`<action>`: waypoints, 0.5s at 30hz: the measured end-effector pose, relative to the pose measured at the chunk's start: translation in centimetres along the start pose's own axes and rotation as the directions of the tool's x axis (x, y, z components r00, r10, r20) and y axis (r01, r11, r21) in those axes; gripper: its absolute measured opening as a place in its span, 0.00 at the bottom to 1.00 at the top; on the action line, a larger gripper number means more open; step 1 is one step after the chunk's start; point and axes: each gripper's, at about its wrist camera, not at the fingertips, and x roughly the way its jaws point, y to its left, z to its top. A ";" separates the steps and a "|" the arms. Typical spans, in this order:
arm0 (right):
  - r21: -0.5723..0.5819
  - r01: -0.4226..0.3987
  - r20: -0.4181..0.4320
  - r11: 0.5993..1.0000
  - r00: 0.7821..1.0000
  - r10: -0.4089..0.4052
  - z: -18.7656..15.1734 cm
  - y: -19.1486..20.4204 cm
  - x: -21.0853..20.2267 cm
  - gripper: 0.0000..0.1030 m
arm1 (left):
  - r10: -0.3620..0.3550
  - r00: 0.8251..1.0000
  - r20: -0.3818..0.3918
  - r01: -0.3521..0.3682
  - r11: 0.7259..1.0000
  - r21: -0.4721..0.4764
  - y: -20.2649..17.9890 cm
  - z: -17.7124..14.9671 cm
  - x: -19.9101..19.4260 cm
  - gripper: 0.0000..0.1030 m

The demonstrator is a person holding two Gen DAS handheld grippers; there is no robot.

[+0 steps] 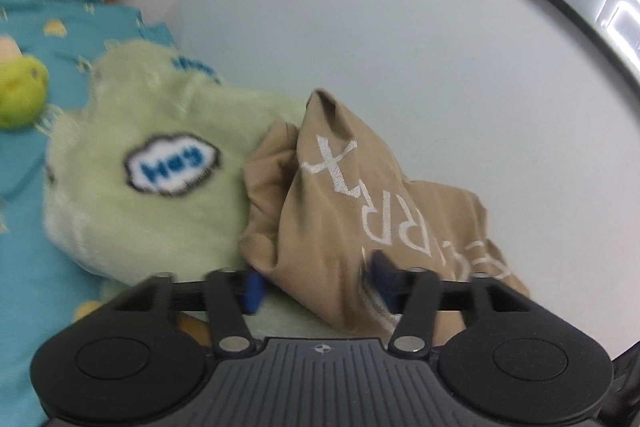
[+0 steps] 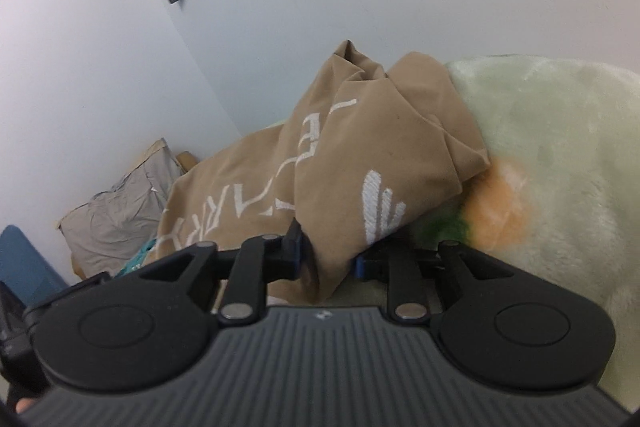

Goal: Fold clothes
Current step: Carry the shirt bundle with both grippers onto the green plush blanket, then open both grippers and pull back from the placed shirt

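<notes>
The tan garment (image 1: 344,211), printed with white lettering, lies bunched in a crumpled heap against the wall (image 1: 360,7), leaning on a pale green fleece blanket (image 1: 152,219) that is spread over a teal patterned sheet (image 1: 24,227). No flat fold shows in it: the cloth stands up in a peak, with loose lobes falling to either side, so the folding looks barely begun or not begun at all. The left gripper (image 1: 316,287) has its jaws spread wide, and a lower flap of the tan cloth hangs between them without either pad visibly pressing on it. The right gripper (image 2: 330,259) has its jaws narrower but still parted around another hanging edge of the same garment; the cloth fills most of the gap, yet the pads do not clearly pinch it, so it reads as loose rather than held. What seems left is nearly everything: spreading the garment flat, squaring it, and making the folds. A grey pillow (image 2: 120,203) lies further along the bed.
</notes>
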 end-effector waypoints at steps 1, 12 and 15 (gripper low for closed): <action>0.015 0.010 -0.012 1.000 1.000 -0.009 0.4 0.1 -0.3 0.36 | 0.023 1.000 0.009 -0.023 0.999 0.031 -0.5 0.1 -0.6 0.71; -0.218 0.023 0.099 0.976 0.995 -0.001 1.2 6.5 -12.4 1.00 | 0.104 0.969 0.222 -0.163 0.950 0.265 -8.9 2.4 -15.8 1.00; -0.299 0.022 0.137 0.954 0.990 0.020 0.6 8.6 -16.1 1.00 | 0.115 0.954 0.279 -0.206 0.924 0.324 -11.0 1.3 -20.0 1.00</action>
